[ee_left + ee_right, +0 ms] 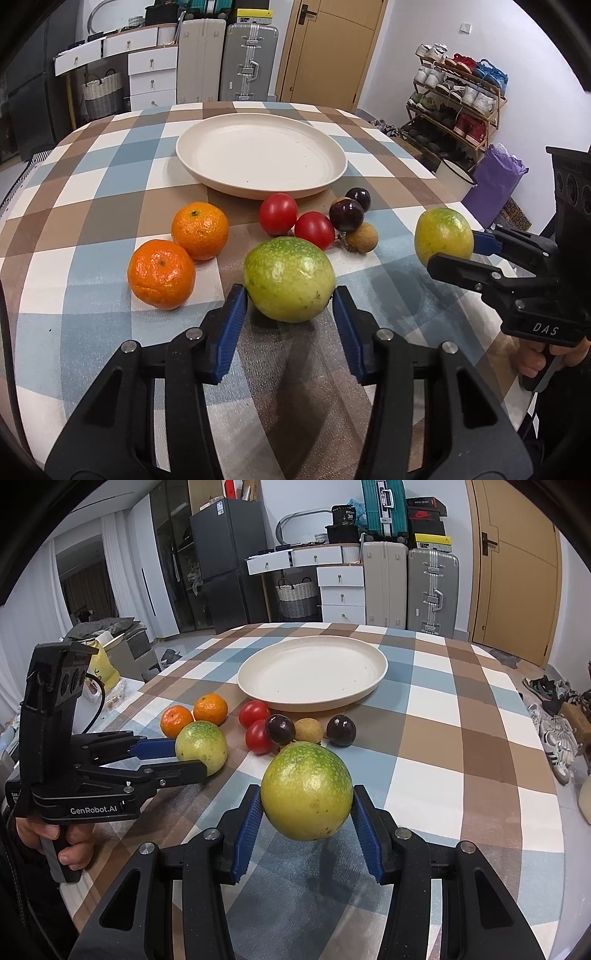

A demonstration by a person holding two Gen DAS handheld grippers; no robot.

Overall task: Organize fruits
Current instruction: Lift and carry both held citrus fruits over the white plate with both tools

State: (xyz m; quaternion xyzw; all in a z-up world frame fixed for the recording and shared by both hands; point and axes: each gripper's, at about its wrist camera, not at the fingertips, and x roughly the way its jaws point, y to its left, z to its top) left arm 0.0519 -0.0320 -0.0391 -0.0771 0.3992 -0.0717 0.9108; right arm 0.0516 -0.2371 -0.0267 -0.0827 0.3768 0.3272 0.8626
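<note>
Blue-padded left gripper (290, 295) sits at 6 o'clock in the left wrist view, jaws spread around a green-yellow fruit (289, 279). Left pad looks to touch the skin; a sliver of gap shows at the right pad, so contact there is uncertain. Fruit rests on the checked tablecloth (110, 206); its underside is hidden.

Left to right beyond it: two mandarins (161, 274) (200, 230) touching each other at 10 o'clock; two red tomatoes (277, 213) (314, 229) at 12; two dark purple fruits (346, 214) (358, 197) and a tan round fruit (362, 237) at 1, bunched so that their contact points are hard to make out. Cream plate (221, 177) lies at 12, behind the tomatoes, nothing on it.

Right gripper (452, 247) enters at 3 o'clock, its body cut off by the frame edge. It pinches a second green-yellow fruit (443, 236).

Right wrist view: right gripper (306, 808) at 6 o'clock, both pads pressed on that second fruit (306, 790), which appears raised above the cloth, a shadow beneath it. Left gripper (184, 753) at 9 o'clock flanks the first fruit (201, 746); its near finger covers the fruit's lower edge. A hand (55, 838) on the handle is partly cut off.
</note>
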